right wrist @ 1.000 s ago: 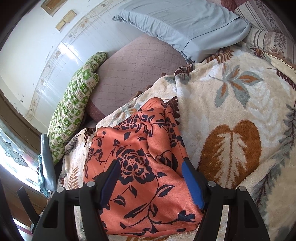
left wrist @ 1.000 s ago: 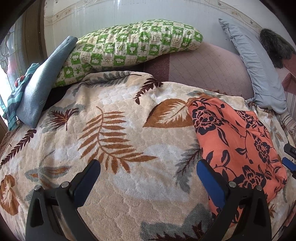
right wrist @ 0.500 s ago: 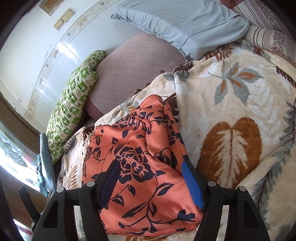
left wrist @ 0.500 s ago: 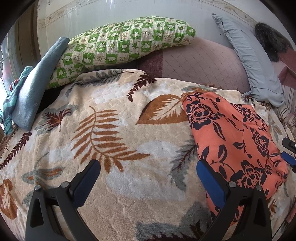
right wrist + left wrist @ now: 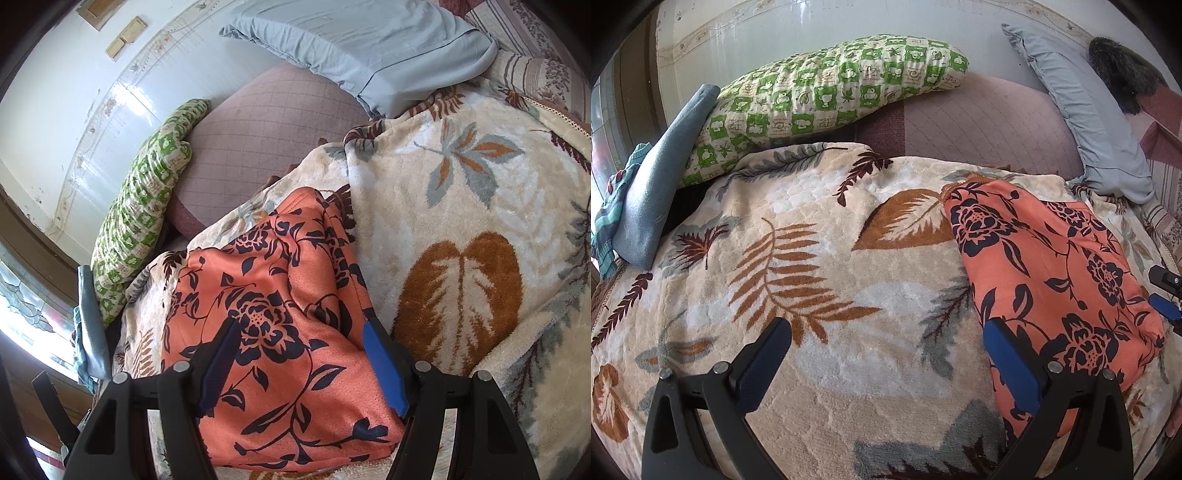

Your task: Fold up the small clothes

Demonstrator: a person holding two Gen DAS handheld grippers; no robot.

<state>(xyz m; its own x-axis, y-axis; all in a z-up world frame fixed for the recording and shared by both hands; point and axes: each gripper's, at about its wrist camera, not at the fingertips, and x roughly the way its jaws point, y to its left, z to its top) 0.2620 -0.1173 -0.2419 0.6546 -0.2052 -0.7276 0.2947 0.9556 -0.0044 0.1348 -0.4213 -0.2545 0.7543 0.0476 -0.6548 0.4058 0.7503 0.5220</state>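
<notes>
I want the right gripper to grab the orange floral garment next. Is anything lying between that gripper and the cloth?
Nothing visible. The right gripper hangs open directly over the orange floral garment, which lies bare on the leaf-patterned blanket.

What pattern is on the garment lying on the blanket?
Coral-orange garment with dark navy flowers and leaves; clearest in the right wrist view.
</notes>
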